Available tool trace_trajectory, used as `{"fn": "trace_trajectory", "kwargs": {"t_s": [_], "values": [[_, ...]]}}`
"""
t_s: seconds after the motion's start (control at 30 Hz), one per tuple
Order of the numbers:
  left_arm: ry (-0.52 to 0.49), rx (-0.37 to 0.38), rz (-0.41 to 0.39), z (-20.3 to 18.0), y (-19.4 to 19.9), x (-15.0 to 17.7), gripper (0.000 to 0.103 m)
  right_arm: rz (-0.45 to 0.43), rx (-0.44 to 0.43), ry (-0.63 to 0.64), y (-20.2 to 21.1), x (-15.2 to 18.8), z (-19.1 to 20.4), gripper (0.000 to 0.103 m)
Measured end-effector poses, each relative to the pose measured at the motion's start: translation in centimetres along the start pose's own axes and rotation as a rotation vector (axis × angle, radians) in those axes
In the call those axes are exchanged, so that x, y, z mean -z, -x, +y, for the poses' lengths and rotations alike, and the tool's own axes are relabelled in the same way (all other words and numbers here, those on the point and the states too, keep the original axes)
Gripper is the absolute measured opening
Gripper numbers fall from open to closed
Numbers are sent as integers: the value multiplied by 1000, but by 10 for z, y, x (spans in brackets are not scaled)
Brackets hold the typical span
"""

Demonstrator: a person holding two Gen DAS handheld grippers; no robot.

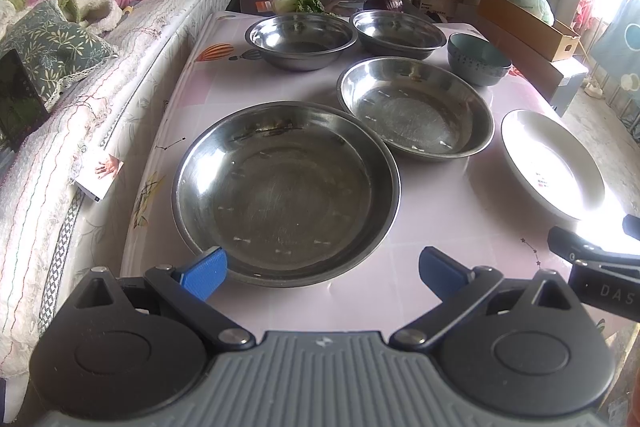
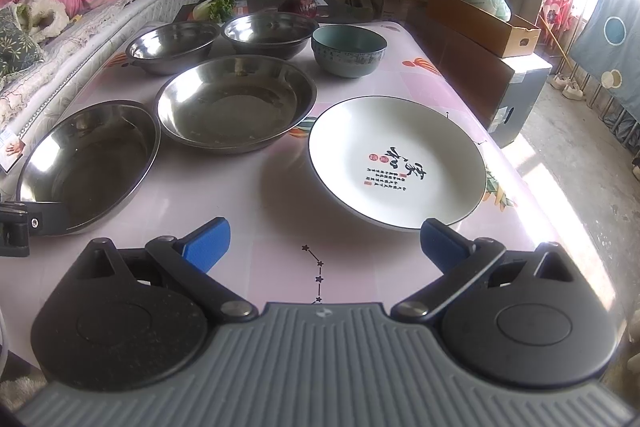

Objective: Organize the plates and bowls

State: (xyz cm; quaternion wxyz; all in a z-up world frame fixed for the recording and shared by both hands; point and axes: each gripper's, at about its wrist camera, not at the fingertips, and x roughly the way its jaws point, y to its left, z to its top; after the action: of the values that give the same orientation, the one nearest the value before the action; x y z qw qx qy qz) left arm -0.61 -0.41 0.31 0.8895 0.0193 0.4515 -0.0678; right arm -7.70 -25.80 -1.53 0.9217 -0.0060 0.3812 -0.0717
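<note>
My tools carry blue pads (image 2: 208, 243) on black arms. The surface (image 2: 256, 211) is pale pink with balloon and star prints. Steel dishes (image 1: 286, 191) gleam silver; the plate (image 2: 396, 163) is white, black-rimmed, with black-and-red calligraphy; the bowl (image 2: 349, 50) teal.

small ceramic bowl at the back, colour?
Teal-blue ceramic bowl, patterned outside; clearest in right wrist view.

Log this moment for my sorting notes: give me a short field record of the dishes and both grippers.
surface: pink patterned tablecloth
near left: large shallow steel pan
middle: second shallow steel pan
far row: two deep steel bowls, teal ceramic bowl
near right: white ceramic plate with calligraphy
stacking: none, all dishes apart
left gripper: open, empty, facing the large pan
right gripper: open, empty, near the white plate
</note>
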Motion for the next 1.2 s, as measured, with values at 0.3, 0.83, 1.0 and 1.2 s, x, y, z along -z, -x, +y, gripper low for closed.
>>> {"fn": "trace_trajectory", "kwargs": {"t_s": [0.3,0.83,1.0,1.2], "values": [[-2,13,16,-1,-6,-3,103,11,5,-20,-8,-2,-6,102],[35,-39,-80,29,-18,-76,103,-114,-150,-29,-31,-56,-14,102],[39,-80,-91,48,-30,-109,103,-145,-229,-19,-50,-104,-8,102],[53,-82,-83,71,-55,-152,103,-172,-353,-4,-81,-165,10,102]]}}
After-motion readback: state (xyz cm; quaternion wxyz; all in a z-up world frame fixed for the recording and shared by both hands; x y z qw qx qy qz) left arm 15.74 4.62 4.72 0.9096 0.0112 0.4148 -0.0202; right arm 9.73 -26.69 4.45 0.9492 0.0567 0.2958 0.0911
